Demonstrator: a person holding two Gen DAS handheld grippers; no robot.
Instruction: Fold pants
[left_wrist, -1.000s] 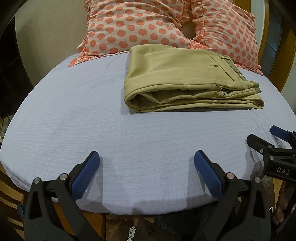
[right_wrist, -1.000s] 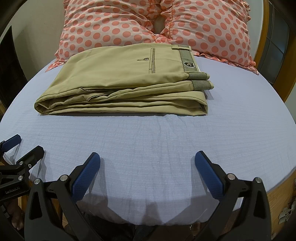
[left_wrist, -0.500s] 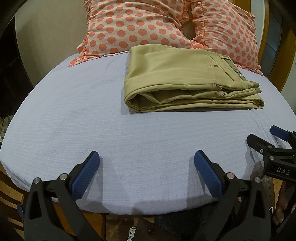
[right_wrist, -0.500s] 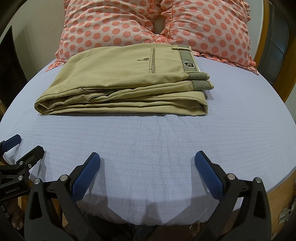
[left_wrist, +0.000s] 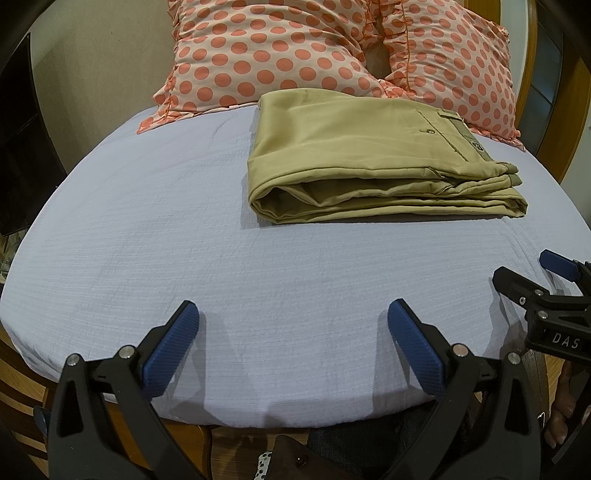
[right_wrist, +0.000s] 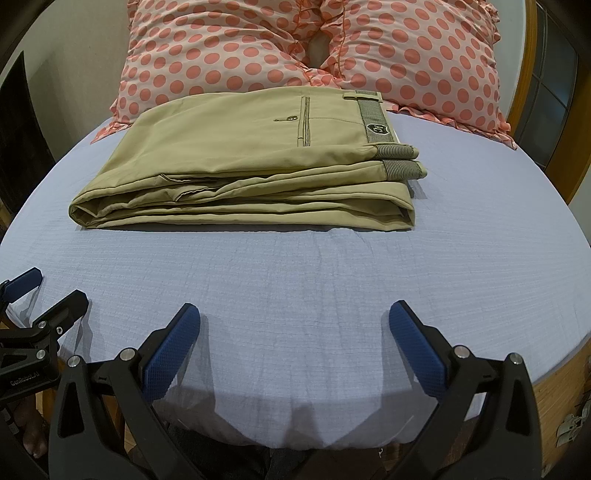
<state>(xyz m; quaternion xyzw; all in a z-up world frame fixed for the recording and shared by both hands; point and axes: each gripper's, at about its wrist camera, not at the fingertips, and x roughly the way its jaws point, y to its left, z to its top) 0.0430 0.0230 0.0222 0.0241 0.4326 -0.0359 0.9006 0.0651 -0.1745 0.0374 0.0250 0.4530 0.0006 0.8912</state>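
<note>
Khaki pants (left_wrist: 362, 155) lie folded into a flat stack on the pale blue bed sheet (left_wrist: 184, 229), waistband to the right, near the pillows; they also show in the right wrist view (right_wrist: 251, 162). My left gripper (left_wrist: 293, 332) is open and empty, low over the sheet near the bed's front edge, well short of the pants. My right gripper (right_wrist: 295, 332) is open and empty too, beside it to the right. Each gripper shows at the edge of the other's view: the right one (left_wrist: 535, 273), the left one (right_wrist: 44, 291).
Two pink pillows with coral dots (left_wrist: 288, 51) (right_wrist: 413, 48) lean at the head of the bed behind the pants. A wooden bed frame (right_wrist: 561, 373) runs under the sheet's edge. A dark panel (left_wrist: 18, 155) stands at the left.
</note>
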